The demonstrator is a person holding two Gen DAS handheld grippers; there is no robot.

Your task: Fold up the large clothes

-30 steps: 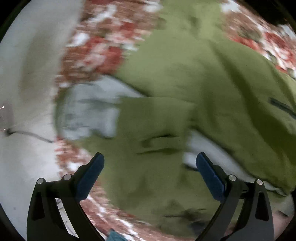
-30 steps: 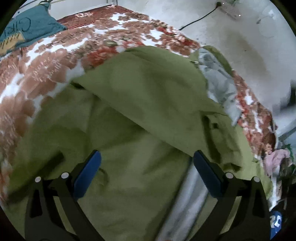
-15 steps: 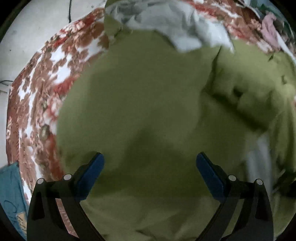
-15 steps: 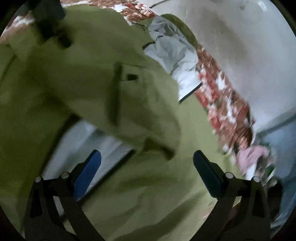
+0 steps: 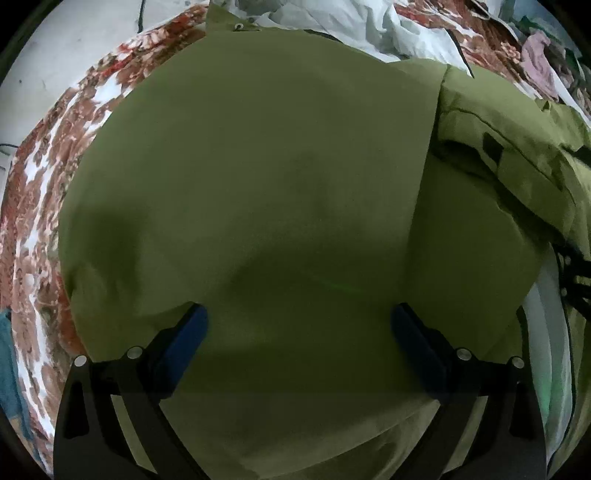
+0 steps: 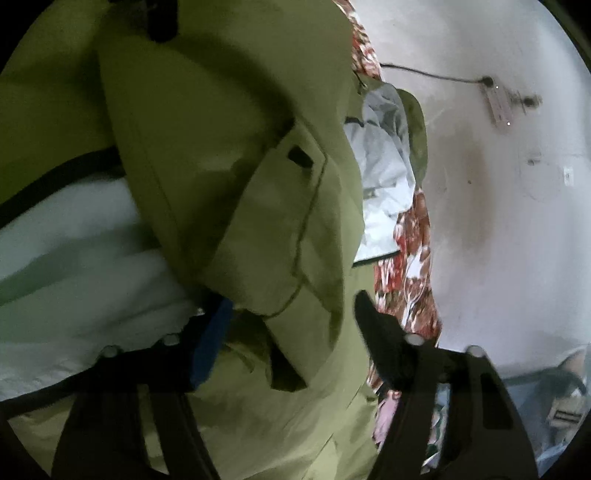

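The left gripper [image 5: 299,325] stands spread wide over the green jacket [image 5: 258,166]; the right gripper [image 6: 291,310] is closing around a jacket fold.

I am looking down on the olive-green jacket [image 5: 258,177], which is lying spread over the bed with a broad, smooth panel facing up and filling most of my left view. Its pale grey-white lining [image 5: 369,22] is showing at 12 to 1 o'clock beyond the top edge, and a rumpled sleeve or flap with a dark tab is bunching at 3 o'clock. In my right view a pocketed green fold [image 6: 266,206] is draping over more white lining at 9 o'clock.
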